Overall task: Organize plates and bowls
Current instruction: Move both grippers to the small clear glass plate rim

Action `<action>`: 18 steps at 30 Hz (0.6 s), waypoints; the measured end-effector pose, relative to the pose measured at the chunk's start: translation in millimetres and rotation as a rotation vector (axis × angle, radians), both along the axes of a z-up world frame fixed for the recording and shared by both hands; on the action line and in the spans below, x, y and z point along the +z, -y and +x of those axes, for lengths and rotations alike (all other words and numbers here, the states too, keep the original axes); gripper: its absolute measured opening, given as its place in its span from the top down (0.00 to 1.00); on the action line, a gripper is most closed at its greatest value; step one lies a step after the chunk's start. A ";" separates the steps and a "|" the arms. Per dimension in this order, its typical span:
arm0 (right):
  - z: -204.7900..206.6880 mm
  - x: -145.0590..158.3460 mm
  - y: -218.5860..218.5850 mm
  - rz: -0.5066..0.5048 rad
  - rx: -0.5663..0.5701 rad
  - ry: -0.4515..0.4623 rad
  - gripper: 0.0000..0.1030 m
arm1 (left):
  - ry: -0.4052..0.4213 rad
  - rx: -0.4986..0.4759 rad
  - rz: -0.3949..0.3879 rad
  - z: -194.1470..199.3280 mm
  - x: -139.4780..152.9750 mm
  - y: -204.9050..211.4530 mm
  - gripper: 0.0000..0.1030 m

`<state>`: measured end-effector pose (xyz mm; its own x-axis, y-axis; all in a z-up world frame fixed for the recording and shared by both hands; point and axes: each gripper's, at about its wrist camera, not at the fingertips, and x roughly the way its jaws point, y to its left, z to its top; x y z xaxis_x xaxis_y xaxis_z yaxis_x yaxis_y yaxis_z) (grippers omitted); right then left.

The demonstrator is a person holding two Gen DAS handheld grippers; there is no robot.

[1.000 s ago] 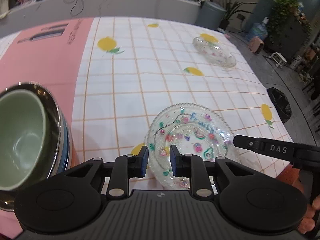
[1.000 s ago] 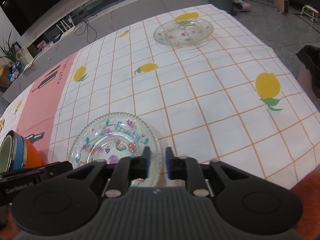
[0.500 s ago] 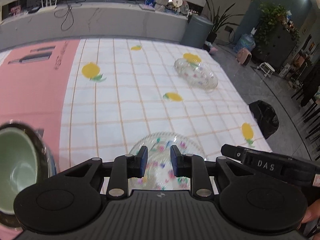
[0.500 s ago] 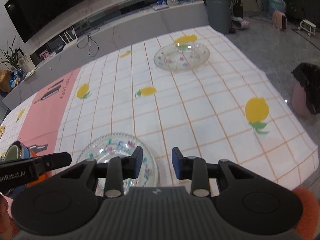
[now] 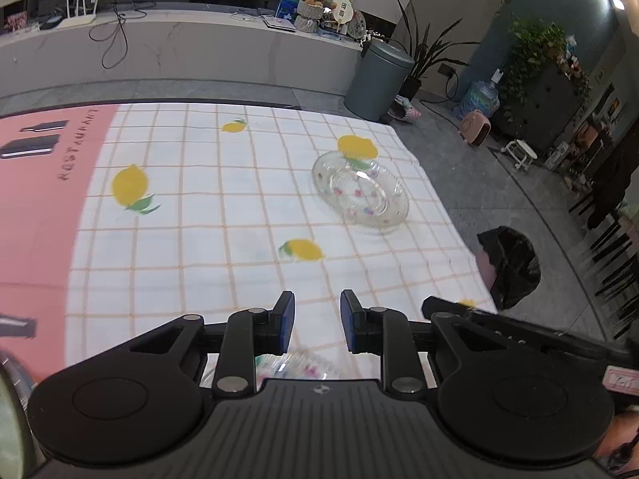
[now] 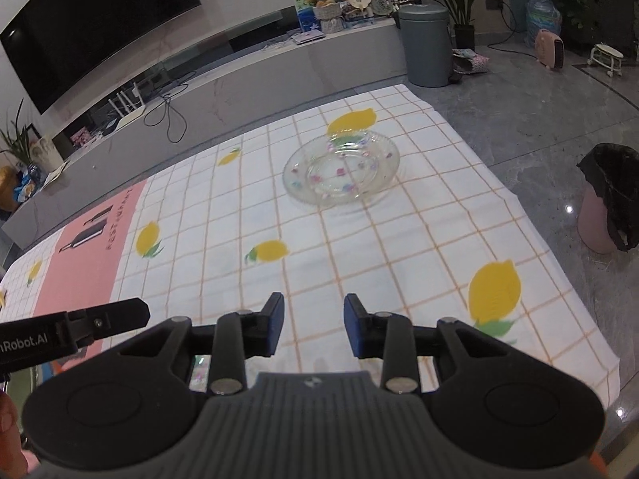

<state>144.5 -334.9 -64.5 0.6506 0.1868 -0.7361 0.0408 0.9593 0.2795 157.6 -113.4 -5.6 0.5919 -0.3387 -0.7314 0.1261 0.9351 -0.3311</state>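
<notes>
Two glass plates are seen: a far plate point(image 6: 341, 173) lies empty toward the far right of the counter point(image 6: 399, 247), and a near plate point(image 5: 293, 365) is glimpsed just under the left tongs point(image 5: 317, 321). Both left and right tongs point(image 6: 313, 329) are spread apart, grasping nothing. A bowl rim point(image 5: 8, 419) is seen at far left.
</notes>
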 end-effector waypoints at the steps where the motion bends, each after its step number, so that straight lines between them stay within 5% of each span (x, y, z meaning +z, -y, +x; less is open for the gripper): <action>1: 7.0 -1.5 2.7 0.004 -0.006 -0.007 0.67 | -0.001 0.003 -0.009 6.2 -0.8 1.8 0.68; 10: 67.0 -22.4 25.6 0.031 -0.079 -0.049 0.60 | -0.033 0.074 -0.077 67.4 -18.3 8.0 0.54; 18: 114.1 -45.6 45.1 0.072 -0.161 -0.080 0.60 | -0.060 0.124 -0.115 114.6 -44.2 6.8 0.51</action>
<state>258.6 -380.0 -110.0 0.6165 0.1392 -0.7750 0.2166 0.9163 0.3369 272.2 -120.2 -49.8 0.5907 -0.3490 -0.7275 -0.0110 0.8980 -0.4398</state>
